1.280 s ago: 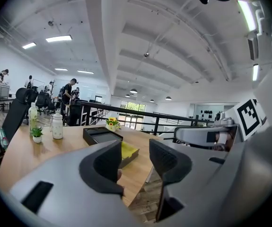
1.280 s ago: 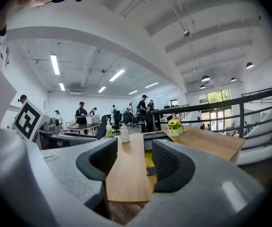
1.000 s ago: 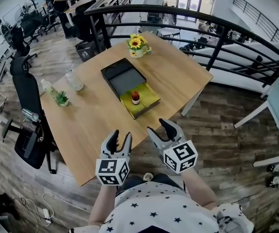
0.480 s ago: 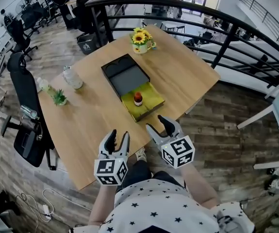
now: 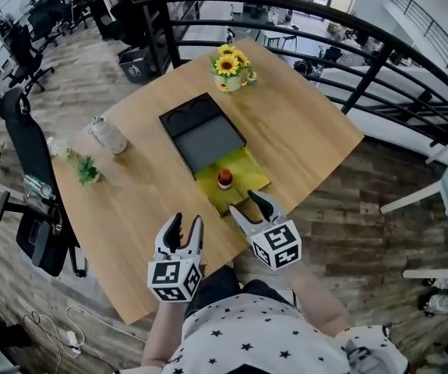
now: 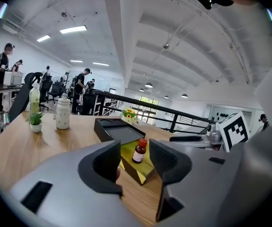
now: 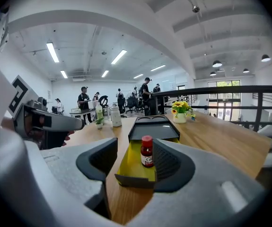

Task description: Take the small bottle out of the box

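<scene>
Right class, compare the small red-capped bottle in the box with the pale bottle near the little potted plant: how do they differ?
The small bottle is dark with a red cap; the pale bottle is whitish all over. The small bottle stands inside the yellow-lined box, the pale bottle on the bare table. The small bottle looks clearly smaller than the pale bottle. Both stand upright.

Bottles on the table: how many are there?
3. A small red-capped bottle stands in the yellow box; a white bottle and a taller pale one stand at the left, by the little plant. None seems hidden.
</scene>
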Tool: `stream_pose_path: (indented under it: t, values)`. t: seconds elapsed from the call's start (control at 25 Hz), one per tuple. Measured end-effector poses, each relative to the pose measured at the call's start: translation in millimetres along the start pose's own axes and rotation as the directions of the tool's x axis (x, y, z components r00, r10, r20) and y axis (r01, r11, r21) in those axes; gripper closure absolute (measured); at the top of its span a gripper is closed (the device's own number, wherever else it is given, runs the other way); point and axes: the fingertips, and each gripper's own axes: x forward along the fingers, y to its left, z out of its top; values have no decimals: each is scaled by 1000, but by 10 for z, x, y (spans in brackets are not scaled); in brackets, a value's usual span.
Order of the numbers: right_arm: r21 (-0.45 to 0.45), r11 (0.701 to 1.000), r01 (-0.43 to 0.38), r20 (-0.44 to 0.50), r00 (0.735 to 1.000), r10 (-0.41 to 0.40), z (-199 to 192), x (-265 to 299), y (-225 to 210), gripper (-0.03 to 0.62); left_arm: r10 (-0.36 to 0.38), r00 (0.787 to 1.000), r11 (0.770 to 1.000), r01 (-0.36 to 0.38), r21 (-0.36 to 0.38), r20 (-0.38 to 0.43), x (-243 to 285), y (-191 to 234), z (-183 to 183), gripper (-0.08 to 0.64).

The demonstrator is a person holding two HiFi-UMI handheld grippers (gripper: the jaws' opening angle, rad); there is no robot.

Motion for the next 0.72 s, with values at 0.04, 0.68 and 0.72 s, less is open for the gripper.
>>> stream_pose_path:
  t: [0.04,0.68,0.72]
  values:
    - [-1,1000,-1,-7,1000,1,-8,72,-27,381,3,1000,1000,-3,-3,-5,47,33,-3,390]
    - [-35,999,-35,-94,995,32,-62,802,-270,382,3,999,999,-5,-37,-50,528,330,-28,390]
    - [-36,999,-35,-97,995,31,-64,834,-281,381,2,998,999,-4,-39,-59,551,344,-43,390]
